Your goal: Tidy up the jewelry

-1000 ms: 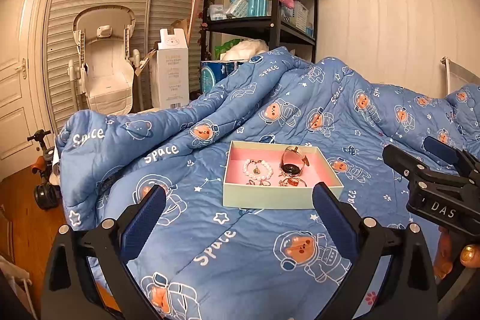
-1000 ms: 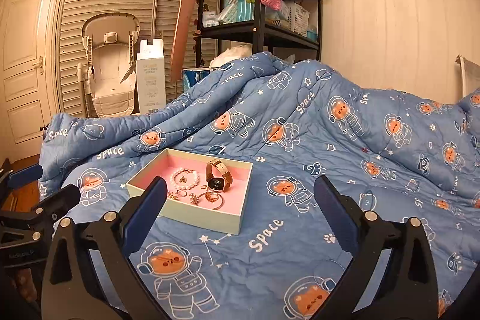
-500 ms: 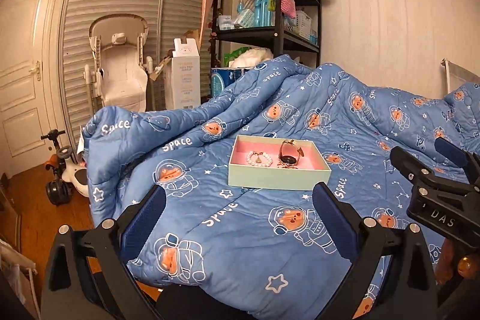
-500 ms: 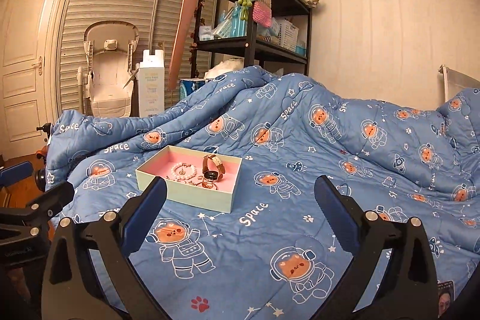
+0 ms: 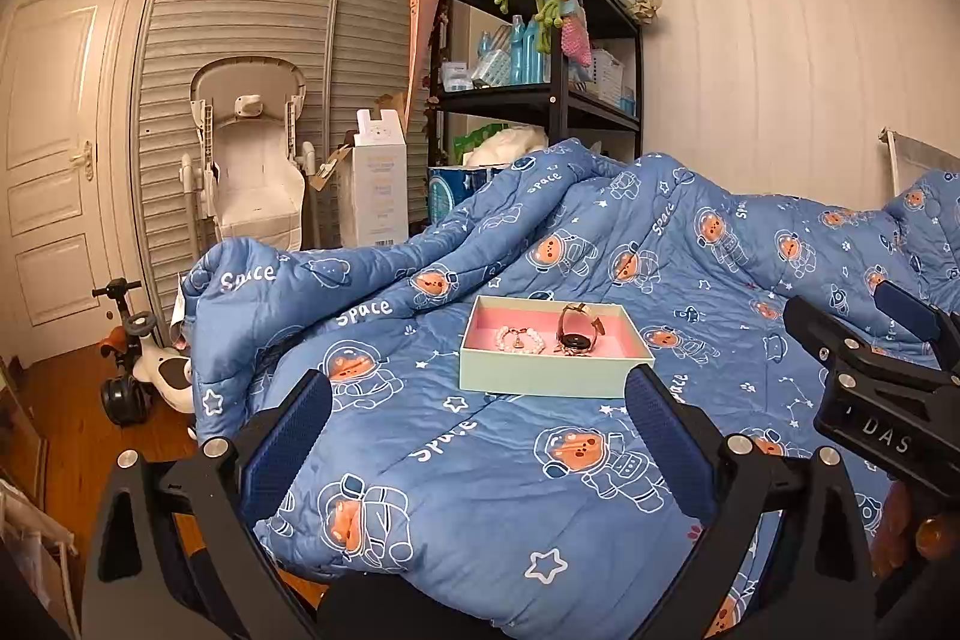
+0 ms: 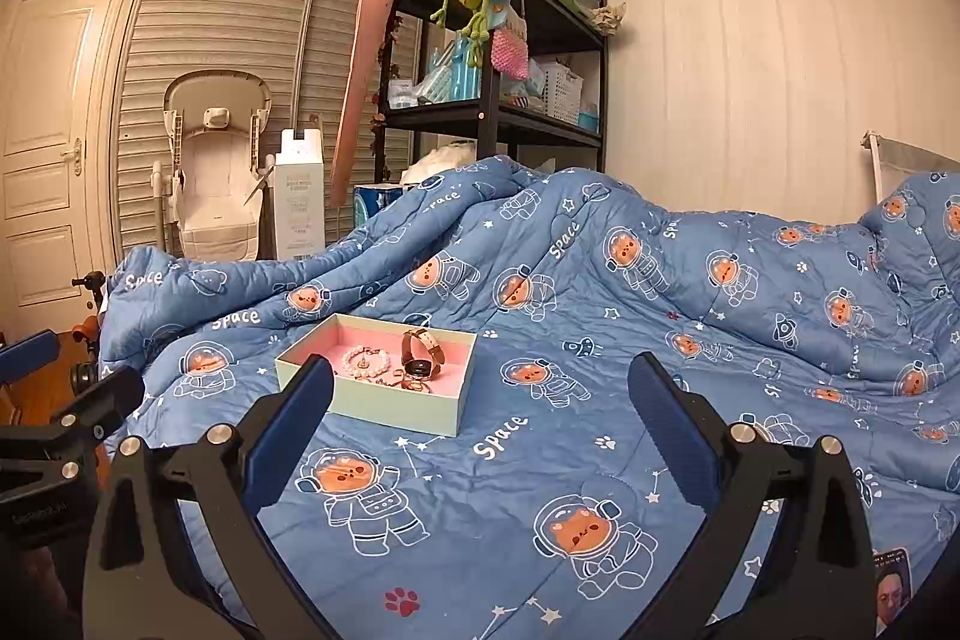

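A pale green box with a pink lining (image 5: pixel 552 379) (image 6: pixel 390 406) lies on the blue space-print quilt (image 5: pixel 510 490) (image 6: pixel 600 400). In it lie a pearl bracelet (image 5: pixel 519 340) (image 6: pixel 365 358), a watch with a brown strap (image 5: pixel 577 331) (image 6: pixel 423 352) and small gold pieces (image 6: pixel 411 382). My left gripper (image 5: pixel 480 451) is open and empty, well short of the box. My right gripper (image 6: pixel 480 439) is open and empty, to the right of the box and back from it. The right gripper shows in the left wrist view (image 5: pixel 870 382).
A black shelf rack (image 5: pixel 558 100) with bottles and hanging knitted bags stands behind the bed. A white baby chair (image 5: pixel 252 172), a tall white carton (image 5: pixel 378 184) and a toy scooter (image 5: pixel 132 358) stand on the wood floor at left. The quilt's edge drops off at front left.
Both grippers have pulled back and up from the box, which looks smaller and farther now. More of the quilt's front edge and floor shows. Both stay open and empty.
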### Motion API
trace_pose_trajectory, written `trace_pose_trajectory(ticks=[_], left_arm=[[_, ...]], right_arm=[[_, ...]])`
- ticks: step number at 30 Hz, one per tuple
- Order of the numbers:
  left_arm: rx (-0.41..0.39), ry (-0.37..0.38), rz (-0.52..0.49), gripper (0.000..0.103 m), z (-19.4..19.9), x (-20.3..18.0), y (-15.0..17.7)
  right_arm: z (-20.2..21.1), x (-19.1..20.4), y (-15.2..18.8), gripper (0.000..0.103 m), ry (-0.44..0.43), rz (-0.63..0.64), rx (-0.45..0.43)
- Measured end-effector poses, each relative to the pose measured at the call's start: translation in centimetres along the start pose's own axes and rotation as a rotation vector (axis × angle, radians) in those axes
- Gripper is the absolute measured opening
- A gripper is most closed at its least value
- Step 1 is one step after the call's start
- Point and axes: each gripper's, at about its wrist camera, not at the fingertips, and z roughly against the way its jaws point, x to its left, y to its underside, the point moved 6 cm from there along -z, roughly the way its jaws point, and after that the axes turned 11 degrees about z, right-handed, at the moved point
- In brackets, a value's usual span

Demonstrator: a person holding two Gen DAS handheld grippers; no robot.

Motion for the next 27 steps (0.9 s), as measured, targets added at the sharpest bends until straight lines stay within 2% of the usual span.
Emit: trace_pose_trajectory(ticks=[27], left_arm=[[0.019, -0.019, 0.019, 0.096, -0.21, 0.59, 0.31]], right_arm=[[-0.21, -0.29, 0.24, 0.097, 0.003, -0.009, 0.017]])
